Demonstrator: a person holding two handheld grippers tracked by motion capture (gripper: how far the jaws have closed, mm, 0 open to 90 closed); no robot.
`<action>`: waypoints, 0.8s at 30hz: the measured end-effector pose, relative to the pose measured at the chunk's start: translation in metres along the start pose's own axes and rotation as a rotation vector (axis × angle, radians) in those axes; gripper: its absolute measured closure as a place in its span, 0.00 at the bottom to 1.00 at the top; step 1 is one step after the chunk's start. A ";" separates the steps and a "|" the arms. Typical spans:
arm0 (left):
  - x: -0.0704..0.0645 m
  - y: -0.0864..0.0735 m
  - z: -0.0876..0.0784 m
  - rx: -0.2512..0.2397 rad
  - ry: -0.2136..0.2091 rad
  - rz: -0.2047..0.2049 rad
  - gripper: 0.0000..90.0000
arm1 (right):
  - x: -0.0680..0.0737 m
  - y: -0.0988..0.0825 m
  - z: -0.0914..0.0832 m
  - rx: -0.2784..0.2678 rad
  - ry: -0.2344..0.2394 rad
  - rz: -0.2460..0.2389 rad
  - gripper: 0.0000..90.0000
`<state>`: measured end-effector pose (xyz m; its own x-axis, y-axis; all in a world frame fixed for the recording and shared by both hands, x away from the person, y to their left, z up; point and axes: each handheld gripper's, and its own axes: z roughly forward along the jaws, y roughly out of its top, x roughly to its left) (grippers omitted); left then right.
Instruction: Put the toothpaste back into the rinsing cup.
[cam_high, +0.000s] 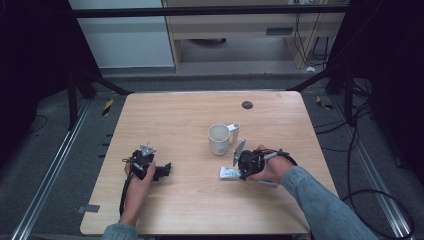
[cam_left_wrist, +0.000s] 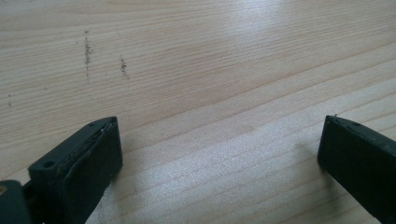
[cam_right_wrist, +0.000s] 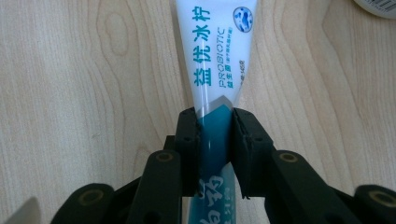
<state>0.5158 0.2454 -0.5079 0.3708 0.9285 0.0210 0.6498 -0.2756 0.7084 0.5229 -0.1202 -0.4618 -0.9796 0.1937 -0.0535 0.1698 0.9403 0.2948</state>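
Here, toothpaste tube (cam_right_wrist: 216, 70) squeezed between right gripper (cam_right_wrist: 215, 140) fingers (cam_right_wrist: 189, 140), flat on table (cam_right_wrist: 70, 93)

white toothpaste tube (cam_right_wrist: 217, 56) printed "PROBIOTIC", blue Chinese characters "益优冰柠" alongside

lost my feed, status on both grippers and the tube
Right gripper shut on toothpaste tube, flat on table. Left gripper open, empty. Mug just beyond tube.

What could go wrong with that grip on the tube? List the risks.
1. The right gripper pinches the toothpaste tube across its soft body, so paste may squeeze out or the tube may slip.
2. The mug stands close beyond the tube; a lift or swing could knock it.
3. The left gripper is open over bare table, giving no support.
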 end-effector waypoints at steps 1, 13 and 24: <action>0.000 0.000 0.000 0.000 0.000 0.000 0.00 | 0.000 0.000 0.000 -0.001 0.001 0.001 0.82; 0.000 0.000 0.000 0.000 0.000 0.000 0.00 | 0.000 -0.002 -0.003 -0.009 -0.029 0.019 0.87; 0.000 0.000 0.000 0.000 -0.001 0.000 0.00 | -0.009 -0.019 -0.025 -0.071 -0.066 0.101 0.87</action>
<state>0.5160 0.2453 -0.5079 0.3714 0.9282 0.0209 0.6494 -0.2759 0.7086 0.5260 -0.1465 -0.4429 -0.9482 0.3069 -0.0821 0.2571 0.8932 0.3690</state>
